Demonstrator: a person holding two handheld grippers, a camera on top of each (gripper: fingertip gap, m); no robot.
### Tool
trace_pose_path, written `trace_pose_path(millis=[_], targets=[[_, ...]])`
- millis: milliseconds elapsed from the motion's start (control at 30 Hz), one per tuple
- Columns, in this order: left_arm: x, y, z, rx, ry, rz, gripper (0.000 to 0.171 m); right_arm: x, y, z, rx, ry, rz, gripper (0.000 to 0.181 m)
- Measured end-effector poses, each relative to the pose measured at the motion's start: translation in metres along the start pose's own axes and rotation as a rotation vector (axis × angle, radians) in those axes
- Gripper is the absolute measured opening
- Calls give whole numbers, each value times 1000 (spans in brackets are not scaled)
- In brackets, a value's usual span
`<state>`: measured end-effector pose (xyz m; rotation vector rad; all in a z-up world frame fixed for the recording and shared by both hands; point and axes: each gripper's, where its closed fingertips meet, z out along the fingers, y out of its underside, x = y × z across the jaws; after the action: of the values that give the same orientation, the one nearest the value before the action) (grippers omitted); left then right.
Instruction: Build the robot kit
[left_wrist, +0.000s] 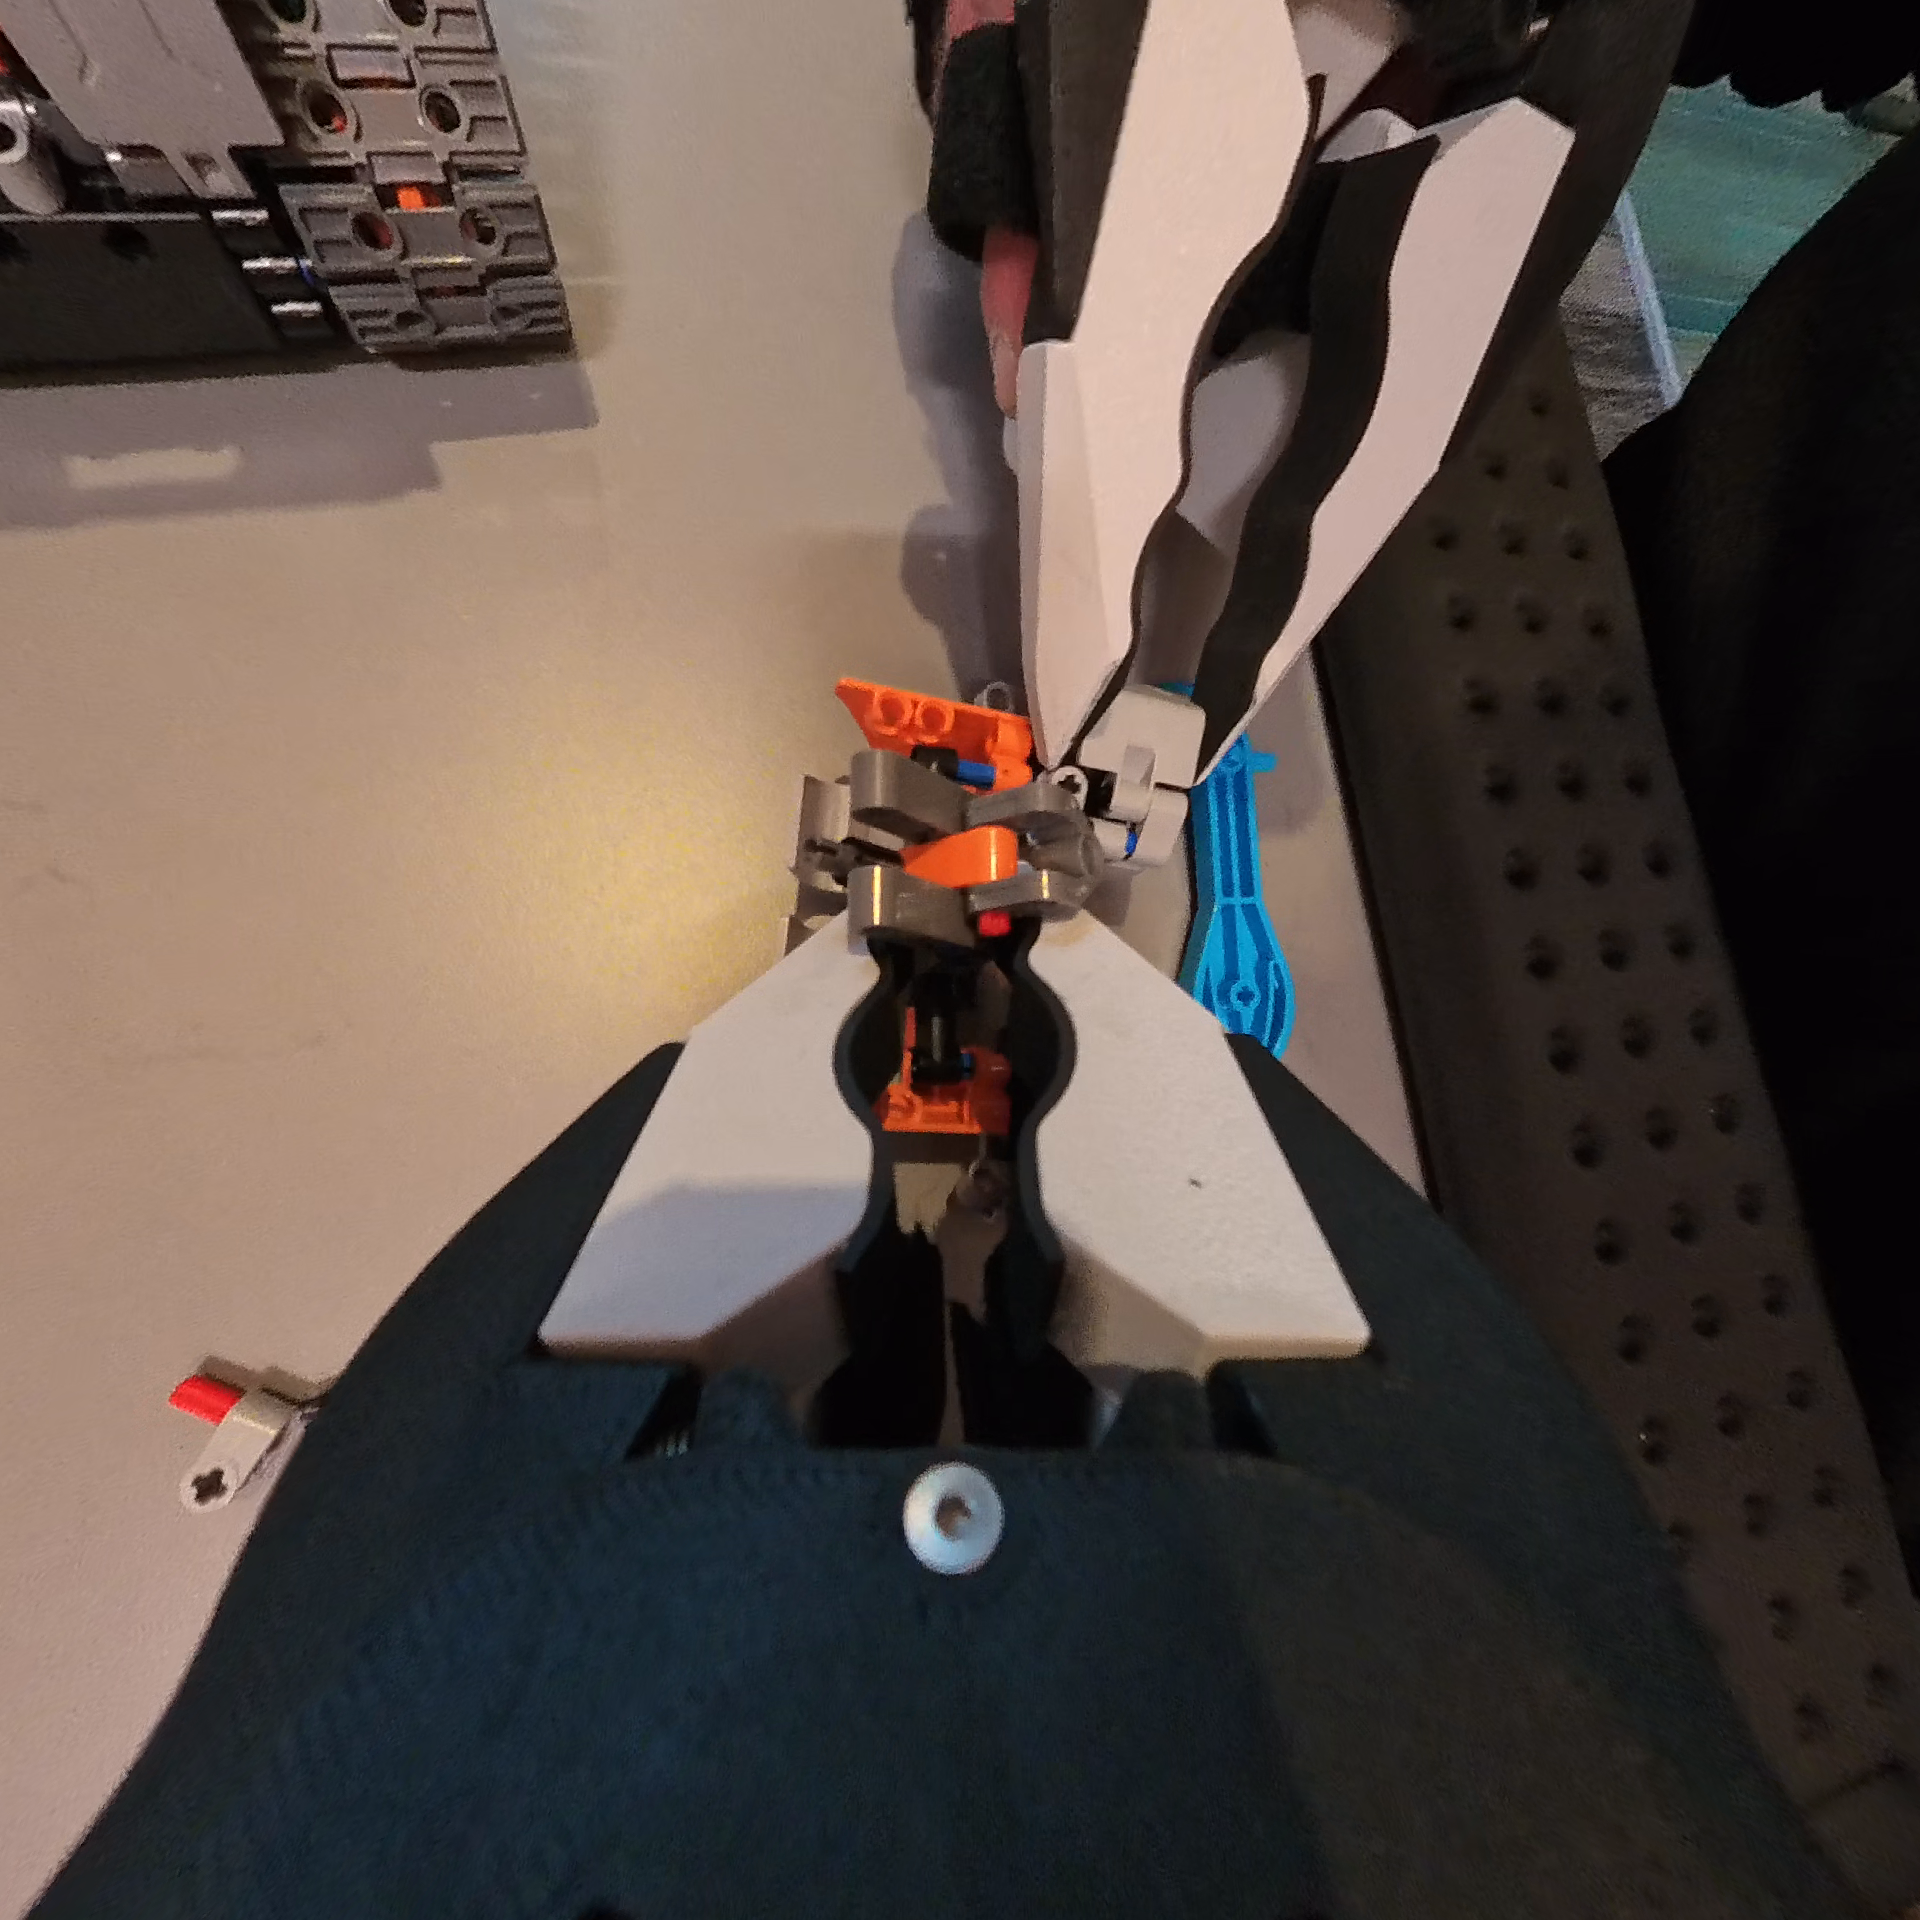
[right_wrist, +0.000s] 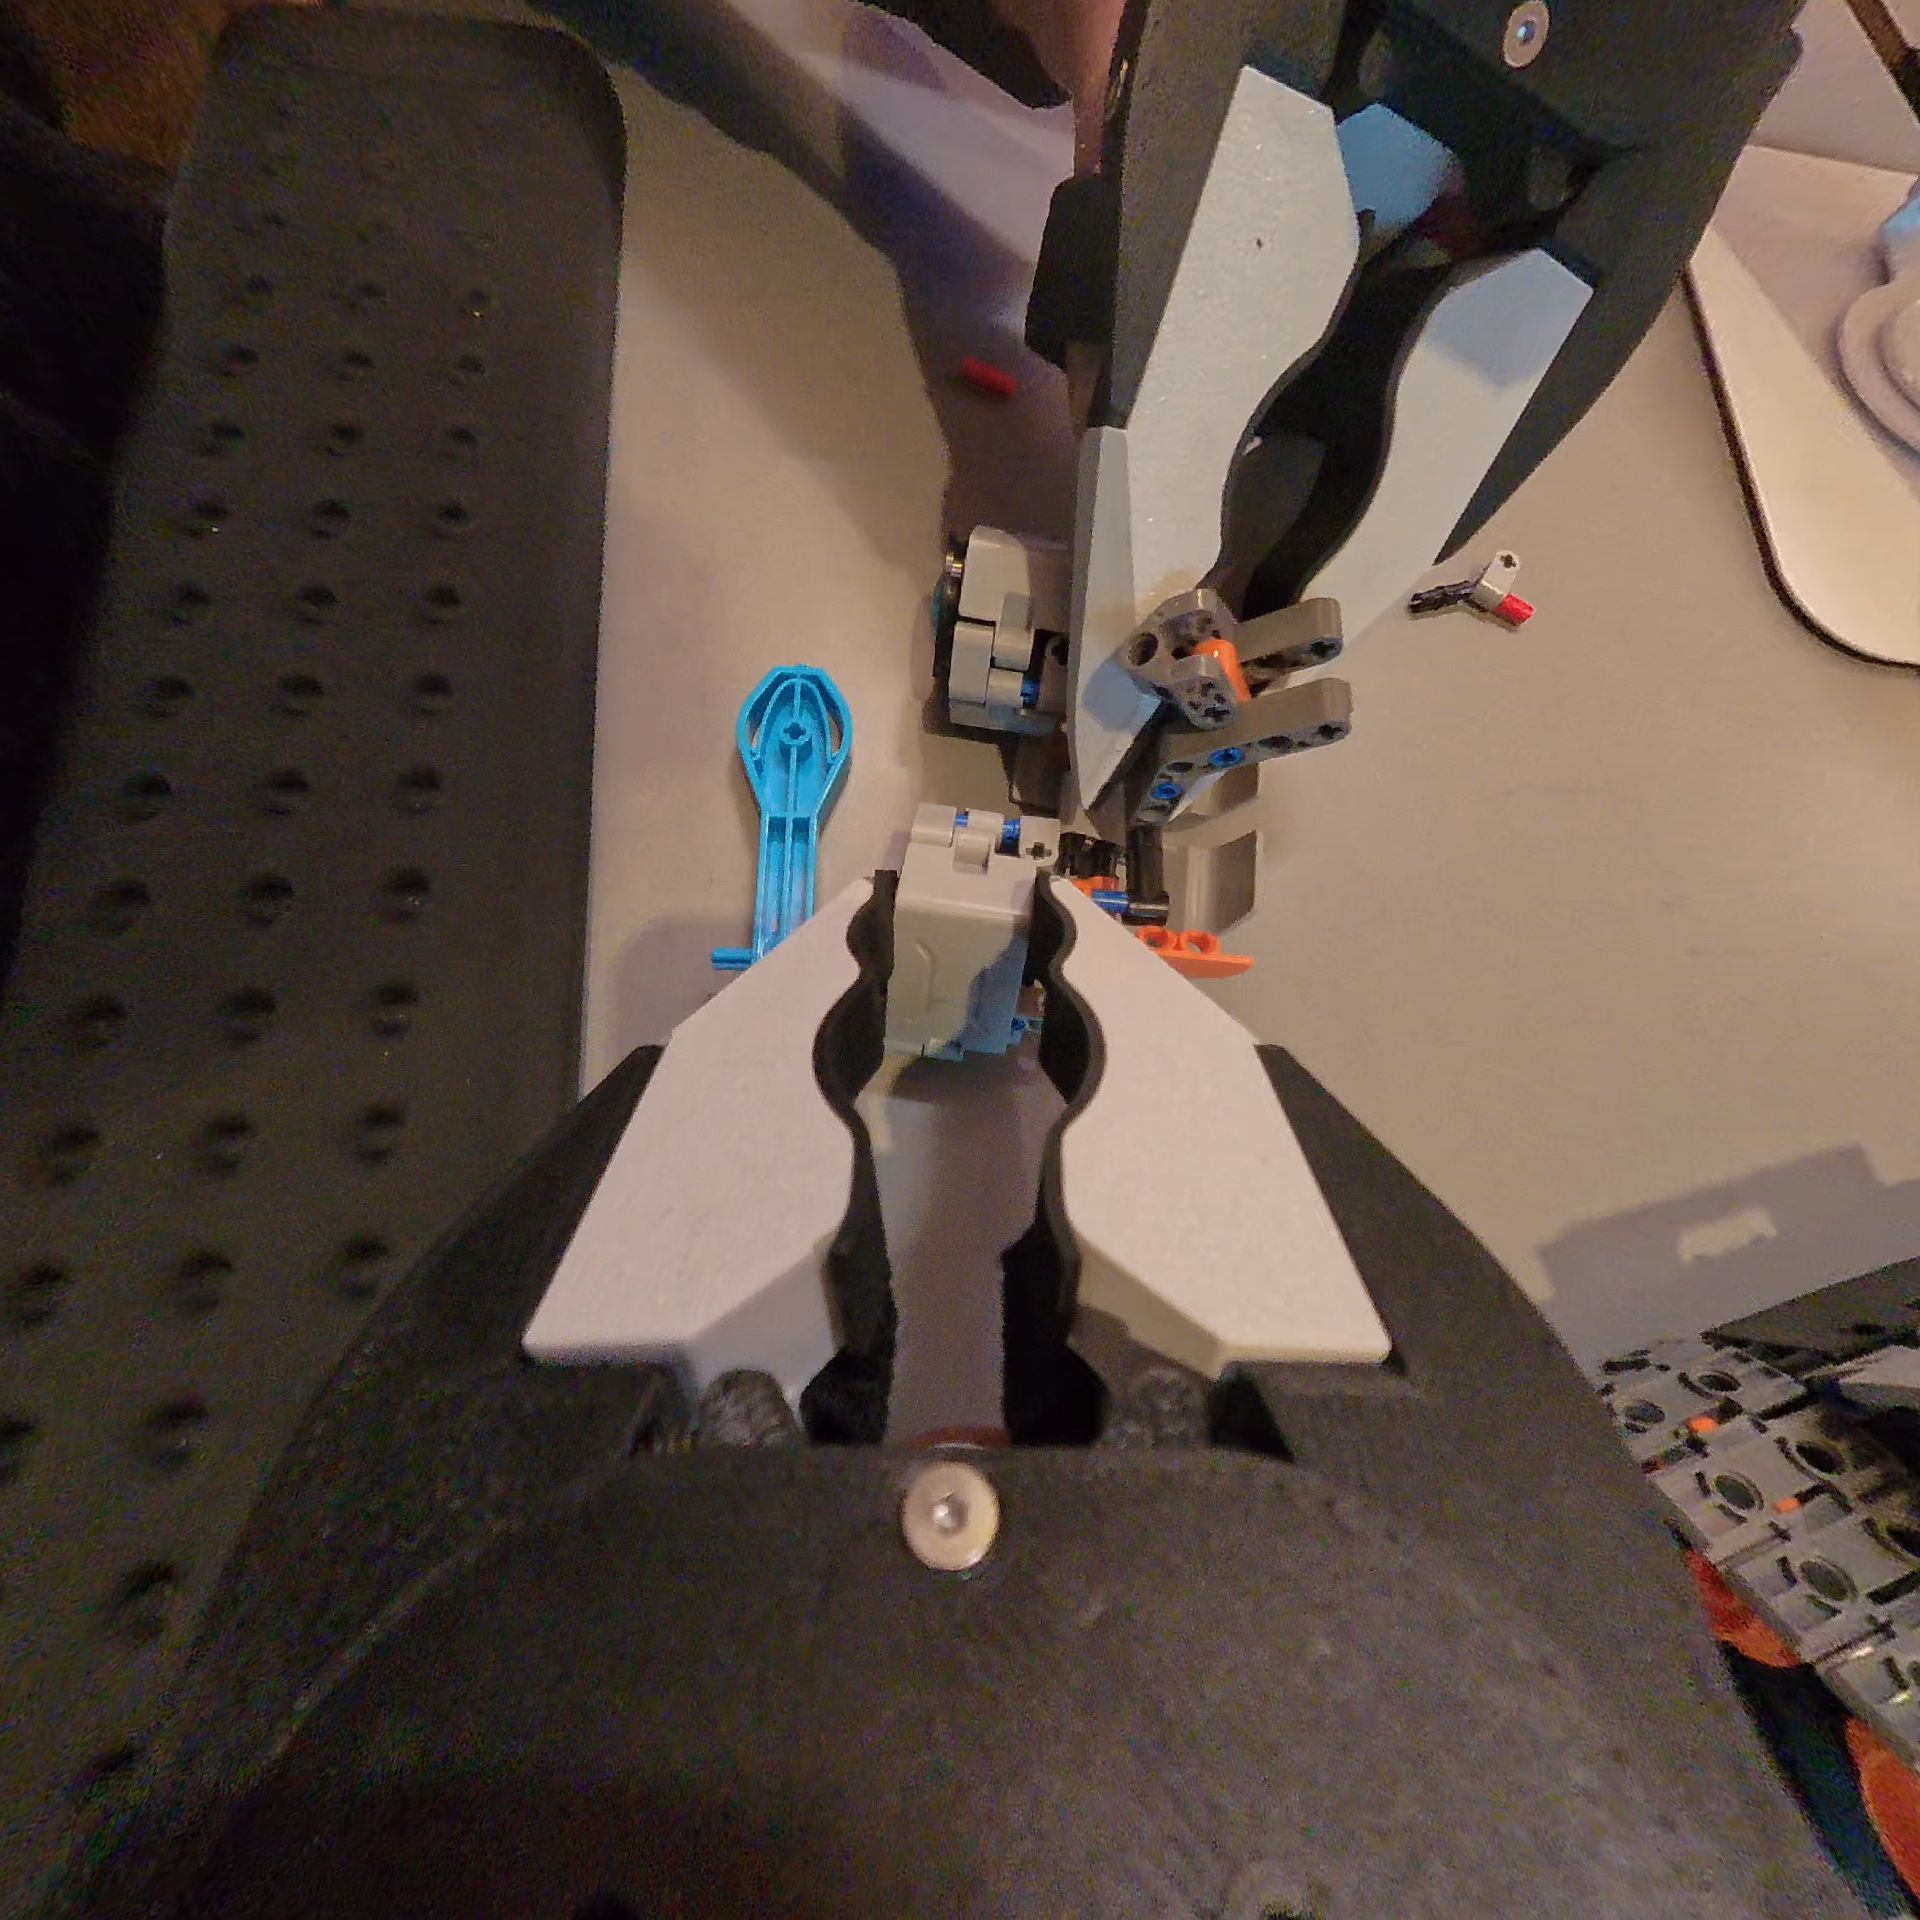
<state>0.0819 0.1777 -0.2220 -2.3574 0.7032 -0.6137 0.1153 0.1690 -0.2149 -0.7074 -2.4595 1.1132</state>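
Observation:
A small toy-brick assembly of dark grey beams (left_wrist: 935, 821), orange parts and a light grey block (left_wrist: 1148, 727) is held between both grippers just above the beige table (left_wrist: 416, 831). My left gripper (left_wrist: 956, 940) is shut on the dark grey beam end with the orange piece. In the right wrist view it (right_wrist: 1205, 707) comes in from above on those beams (right_wrist: 1278, 675). My right gripper (right_wrist: 961, 883) is shut on the light grey block (right_wrist: 951, 966). In the left wrist view it (left_wrist: 1132, 764) reaches down from the top.
A blue plastic tool (right_wrist: 790, 790) lies beside a black perforated mat (right_wrist: 312, 727). A grey tracked model (left_wrist: 312, 177) stands at the table's far side. A small grey connector with a red pin (left_wrist: 234, 1423) and a loose red pin (right_wrist: 987, 376) lie nearby. A white board (right_wrist: 1818, 468) is at right. Less than 4 cm separates the two grippers' tips.

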Motion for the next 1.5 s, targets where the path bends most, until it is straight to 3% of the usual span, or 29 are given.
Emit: trace_pose_path(millis=[433, 1300, 1433, 1500], targets=[[3, 0, 2, 36, 24, 10, 12, -2, 1, -1, 11, -21, -14, 24], [14, -2, 8, 16, -6, 190, 9, -7, 5, -9, 44, -176, 3, 24], [19, -1, 7, 24, 30, 141, 13, -8, 0, -13, 54, -150, -14, 30], [20, -1, 2, 29, 8, 126, 32, -5, -7, -18, 72, -126, -7, 44]])
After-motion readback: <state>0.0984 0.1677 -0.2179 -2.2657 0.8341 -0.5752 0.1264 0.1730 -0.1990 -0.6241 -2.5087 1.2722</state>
